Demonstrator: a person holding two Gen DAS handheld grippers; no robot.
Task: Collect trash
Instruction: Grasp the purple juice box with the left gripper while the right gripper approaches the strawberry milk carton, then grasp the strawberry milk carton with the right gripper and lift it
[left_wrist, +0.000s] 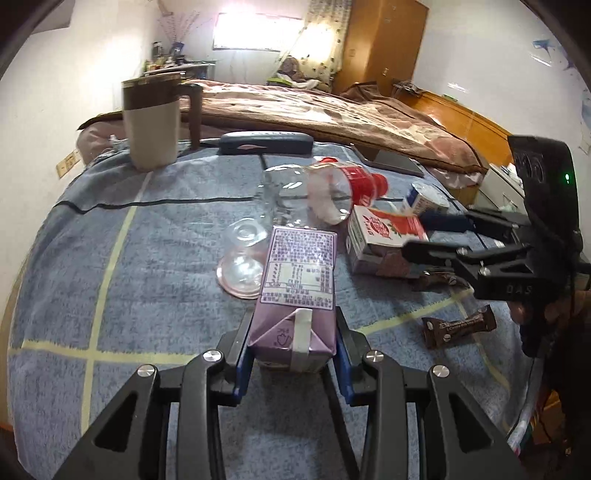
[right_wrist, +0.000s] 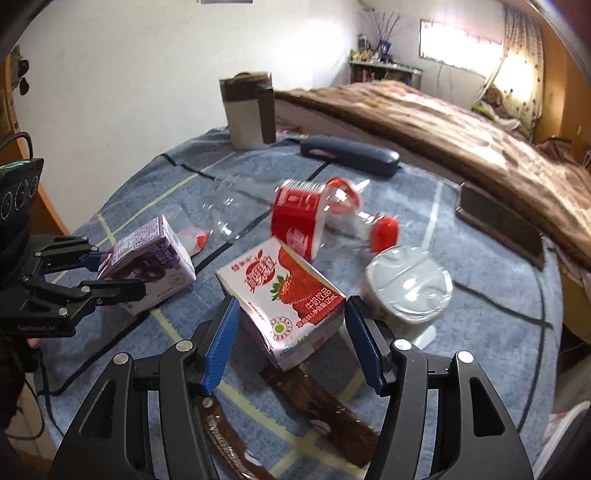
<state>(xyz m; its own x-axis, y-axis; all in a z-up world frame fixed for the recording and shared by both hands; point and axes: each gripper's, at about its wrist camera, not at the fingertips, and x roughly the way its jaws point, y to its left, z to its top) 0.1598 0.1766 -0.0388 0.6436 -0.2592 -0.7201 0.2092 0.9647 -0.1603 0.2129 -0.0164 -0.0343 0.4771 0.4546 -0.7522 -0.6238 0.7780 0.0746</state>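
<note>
While your left wrist view catches the chocolate bar wrapper (left_wrist: 459, 326) lying flat, the right wrist view shows the strawberry carton's (right_wrist: 291, 295) printed front instead. Your left gripper (left_wrist: 293, 349) is clamped on the purple drink carton (left_wrist: 295, 280), pads tight on both sides, on the blue towel-covered table (left_wrist: 110, 240) near its front edge; its long axis runs straight away from you, toward the bed. Your right gripper (right_wrist: 291, 332) stands open around the strawberry carton, pads apart from it, carton tilted with a corner toward you.
</note>
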